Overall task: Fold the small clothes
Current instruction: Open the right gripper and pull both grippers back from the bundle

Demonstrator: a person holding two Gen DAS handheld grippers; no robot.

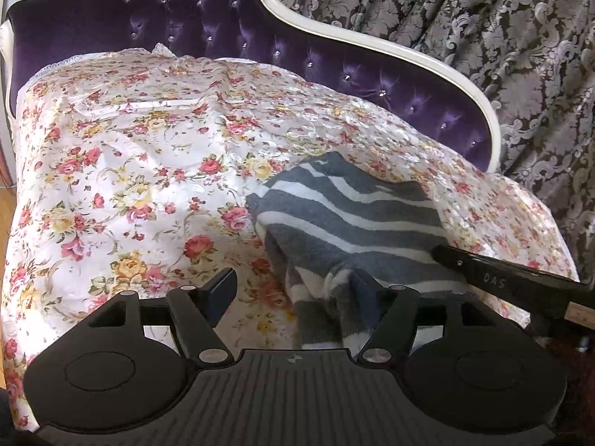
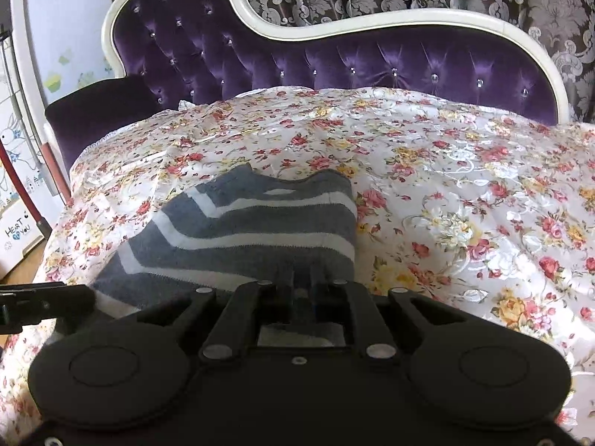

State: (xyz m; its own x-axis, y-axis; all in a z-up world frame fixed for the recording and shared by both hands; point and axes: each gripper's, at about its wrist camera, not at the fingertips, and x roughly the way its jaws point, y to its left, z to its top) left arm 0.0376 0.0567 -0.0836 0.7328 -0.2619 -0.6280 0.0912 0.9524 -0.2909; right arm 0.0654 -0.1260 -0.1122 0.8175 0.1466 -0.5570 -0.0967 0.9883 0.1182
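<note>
A small grey and white striped garment (image 1: pixel 349 219) lies on the floral cover (image 1: pixel 130 171), partly doubled over. My left gripper (image 1: pixel 297 290) is open, with its fingers spread; the near part of the garment lies between them and over the right finger. In the right wrist view the same garment (image 2: pixel 253 234) lies just ahead, and my right gripper (image 2: pixel 299 278) is shut on its near edge. The right gripper's arm shows in the left wrist view (image 1: pixel 513 278) at the garment's right side. The left gripper's tip shows at the left edge of the right wrist view (image 2: pixel 41 301).
The floral cover (image 2: pixel 465 193) drapes a purple tufted chaise with a white frame (image 2: pixel 334 29). Patterned grey curtains (image 1: pixel 483 37) hang behind. A purple cushion (image 1: pixel 55 29) sits at the far left. Wooden floor (image 1: pixel 7 215) and boxes (image 2: pixel 15 223) lie to the left.
</note>
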